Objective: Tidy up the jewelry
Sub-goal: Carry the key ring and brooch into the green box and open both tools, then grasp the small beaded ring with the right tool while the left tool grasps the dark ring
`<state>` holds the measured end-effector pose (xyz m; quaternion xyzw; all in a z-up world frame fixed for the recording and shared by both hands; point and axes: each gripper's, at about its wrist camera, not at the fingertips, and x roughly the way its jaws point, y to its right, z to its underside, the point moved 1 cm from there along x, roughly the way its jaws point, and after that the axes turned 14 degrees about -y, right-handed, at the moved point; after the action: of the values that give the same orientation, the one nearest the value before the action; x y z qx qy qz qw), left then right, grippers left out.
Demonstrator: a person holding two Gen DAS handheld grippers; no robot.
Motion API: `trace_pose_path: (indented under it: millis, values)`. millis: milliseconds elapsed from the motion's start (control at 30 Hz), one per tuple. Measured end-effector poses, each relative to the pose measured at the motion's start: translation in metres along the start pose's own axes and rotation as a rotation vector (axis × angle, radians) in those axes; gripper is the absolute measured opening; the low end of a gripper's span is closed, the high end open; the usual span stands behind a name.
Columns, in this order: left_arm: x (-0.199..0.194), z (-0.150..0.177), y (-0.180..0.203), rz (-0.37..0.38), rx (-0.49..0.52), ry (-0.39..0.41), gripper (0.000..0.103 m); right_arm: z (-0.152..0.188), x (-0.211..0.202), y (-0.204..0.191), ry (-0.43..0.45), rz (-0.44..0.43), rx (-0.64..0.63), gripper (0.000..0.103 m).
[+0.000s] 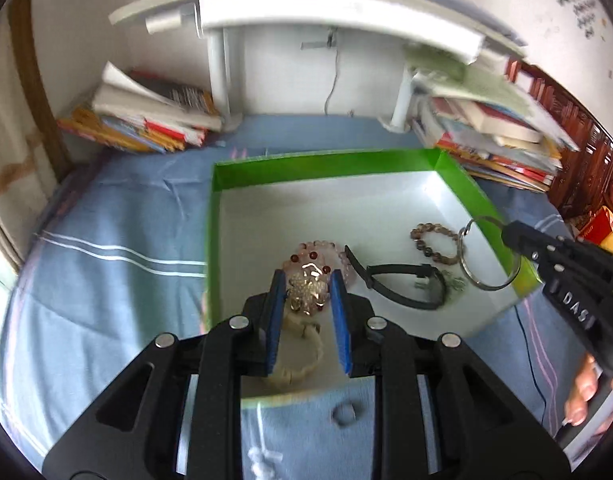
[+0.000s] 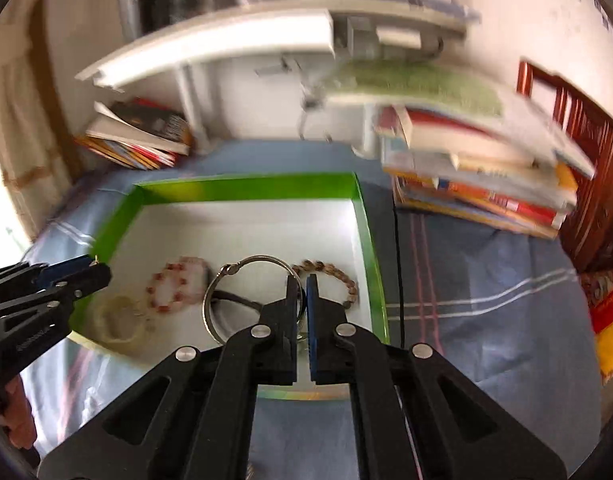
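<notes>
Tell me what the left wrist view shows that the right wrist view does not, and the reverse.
Only the left wrist view: the glittering ornament between the left gripper's pads, and a small ring on the blue cloth before the box. Only the right wrist view: the right gripper's pads from behind, shut on the metal ring, and the person's left hand. Both: the green box, the pink bracelet, the brown bracelet.

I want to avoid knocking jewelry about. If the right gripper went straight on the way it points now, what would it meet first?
Probably the brown bead bracelet on the white floor of the green box. The right gripper, shut on the metal ring, points down just over it, though depth is hard to judge.
</notes>
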<state>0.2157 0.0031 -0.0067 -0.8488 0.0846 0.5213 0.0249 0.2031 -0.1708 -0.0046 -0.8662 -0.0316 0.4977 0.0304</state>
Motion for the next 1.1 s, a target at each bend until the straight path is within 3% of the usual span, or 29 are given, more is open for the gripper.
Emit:
trace_pose_path:
  millis: [167, 200, 233, 267, 300, 433, 533, 600, 733, 900, 1067, 1100]
  values:
    - [0.034, -0.009, 0.003, -0.008, -0.002, -0.061, 0.022, 0.000, 0.011, -0.002, -0.013, -0.021, -0.011, 0.007]
    - [0.036, -0.009, 0.003, -0.008, -0.010, -0.067, 0.032, 0.003, 0.007, -0.002, -0.008, -0.015, -0.011, 0.015]
    - [0.035, -0.008, 0.002, -0.008, -0.012, -0.066, 0.038, 0.008, -0.001, -0.002, 0.008, -0.018, -0.016, 0.030]
    - [0.032, -0.006, 0.002, -0.010, -0.013, -0.057, 0.047, 0.014, -0.009, -0.002, 0.024, -0.023, -0.018, 0.037]
    - [0.023, -0.001, 0.001, -0.026, -0.009, -0.033, 0.049, 0.022, -0.020, -0.002, 0.040, -0.031, -0.021, 0.040]
    - [-0.009, 0.025, -0.004, -0.045, -0.017, 0.018, 0.053, 0.056, -0.047, 0.000, 0.033, -0.092, -0.045, 0.040]
    - [-0.031, 0.056, -0.011, -0.089, -0.070, 0.029, 0.053, 0.086, -0.046, 0.002, -0.045, -0.161, -0.065, 0.040]
    - [-0.039, 0.077, -0.011, -0.049, -0.066, 0.044, 0.056, 0.101, -0.035, 0.001, -0.095, -0.163, -0.070, 0.040]
    - [-0.019, 0.099, 0.003, -0.053, -0.003, -0.030, 0.059, 0.123, -0.017, -0.014, -0.160, -0.155, -0.121, 0.040]
    - [0.016, 0.104, 0.009, -0.042, -0.010, -0.129, 0.060, 0.129, -0.004, -0.035, -0.178, -0.123, -0.169, 0.040]
    - [0.023, 0.106, 0.016, -0.036, 0.007, -0.136, 0.065, 0.132, 0.006, -0.040, -0.188, -0.072, -0.181, 0.040]
    - [0.025, 0.106, 0.018, -0.034, 0.012, -0.136, 0.065, 0.132, 0.006, -0.040, -0.179, -0.051, -0.182, 0.034]
